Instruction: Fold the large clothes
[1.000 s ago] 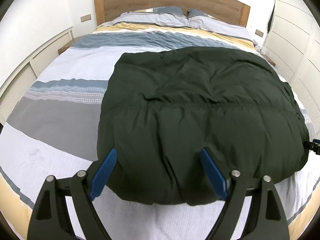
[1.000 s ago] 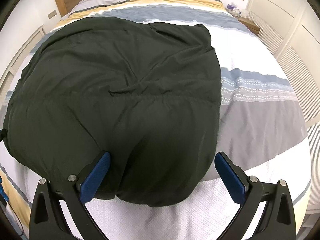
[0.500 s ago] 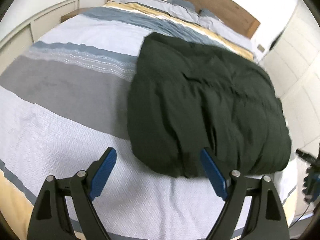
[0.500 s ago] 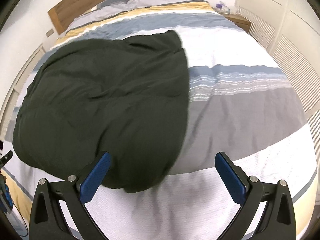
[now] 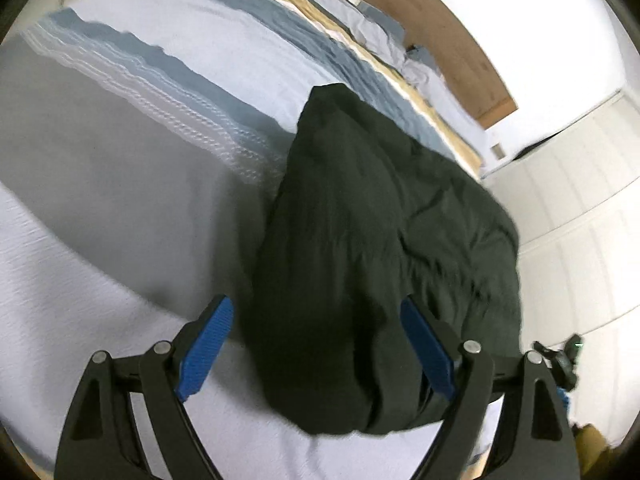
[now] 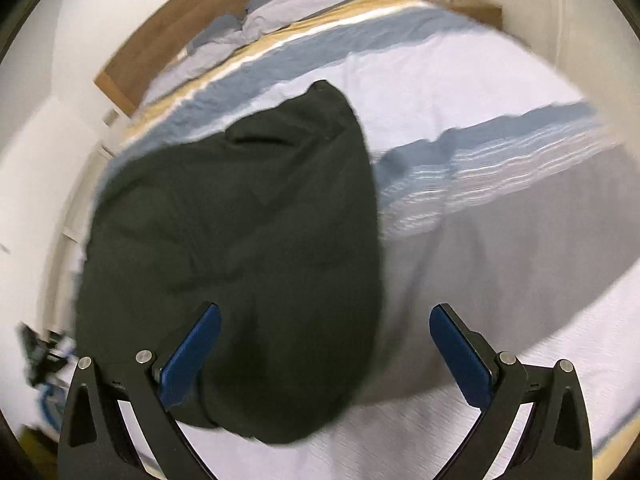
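Bed fills both views, w/ a striped cover in white, grey, blue & yellow bands; wooden headboard at far end, pillows just in front of it. Dark green puffy jacket lies bunched on the cover, near the foot edge, folded into a rough thick pad, creased on top. Left hand-held gripper: jaws wide apart, blue pads either side of the jacket's near end, hovering above, not pressing it as far as visible. Right hand-held gripper: jaws also wide apart, nothing clamped; its left pad is over the jacket's near edge, its right pad over bare cover. Both views motion-blurred. White cabinet doors beside bed.
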A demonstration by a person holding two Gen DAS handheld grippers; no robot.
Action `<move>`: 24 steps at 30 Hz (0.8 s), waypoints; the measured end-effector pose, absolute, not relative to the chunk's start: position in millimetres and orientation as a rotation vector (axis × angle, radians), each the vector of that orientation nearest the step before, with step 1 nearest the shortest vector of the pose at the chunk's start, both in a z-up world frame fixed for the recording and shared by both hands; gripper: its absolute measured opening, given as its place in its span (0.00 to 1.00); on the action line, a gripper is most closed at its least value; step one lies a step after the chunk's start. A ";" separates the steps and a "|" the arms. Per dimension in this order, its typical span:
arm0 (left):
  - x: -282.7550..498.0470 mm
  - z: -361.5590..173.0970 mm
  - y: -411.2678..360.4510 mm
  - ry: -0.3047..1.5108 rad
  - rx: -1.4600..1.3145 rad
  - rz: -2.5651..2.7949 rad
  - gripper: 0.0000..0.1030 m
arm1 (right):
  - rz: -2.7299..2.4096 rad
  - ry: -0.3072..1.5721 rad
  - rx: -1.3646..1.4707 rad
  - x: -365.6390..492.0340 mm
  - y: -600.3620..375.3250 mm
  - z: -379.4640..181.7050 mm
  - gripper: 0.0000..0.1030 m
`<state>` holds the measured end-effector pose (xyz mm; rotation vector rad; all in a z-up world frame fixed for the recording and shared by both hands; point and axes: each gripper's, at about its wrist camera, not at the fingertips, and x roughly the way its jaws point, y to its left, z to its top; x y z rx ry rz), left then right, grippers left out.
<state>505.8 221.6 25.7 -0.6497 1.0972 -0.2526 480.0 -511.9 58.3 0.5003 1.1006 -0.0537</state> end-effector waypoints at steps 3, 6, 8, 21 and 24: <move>531.4 10.8 220.4 1.126 -0.703 -0.341 0.85 | -0.019 1.097 0.606 498.5 -521.1 43.1 0.99; 553.6 -1.0 217.0 1.141 -0.730 -0.389 0.86 | 0.019 1.116 0.690 519.7 -529.4 20.9 0.99; 569.6 -12.2 216.0 1.155 -0.754 -0.405 0.86 | 0.039 1.136 0.718 533.0 -532.5 4.4 0.99; 622.2 -72.4 202.2 1.206 -0.905 -0.521 0.92 | 0.214 1.198 0.843 583.0 -531.6 -65.2 0.99; 628.8 -83.9 197.8 1.233 -0.947 -0.546 0.95 | 0.245 1.193 0.864 587.0 -530.4 -73.2 0.99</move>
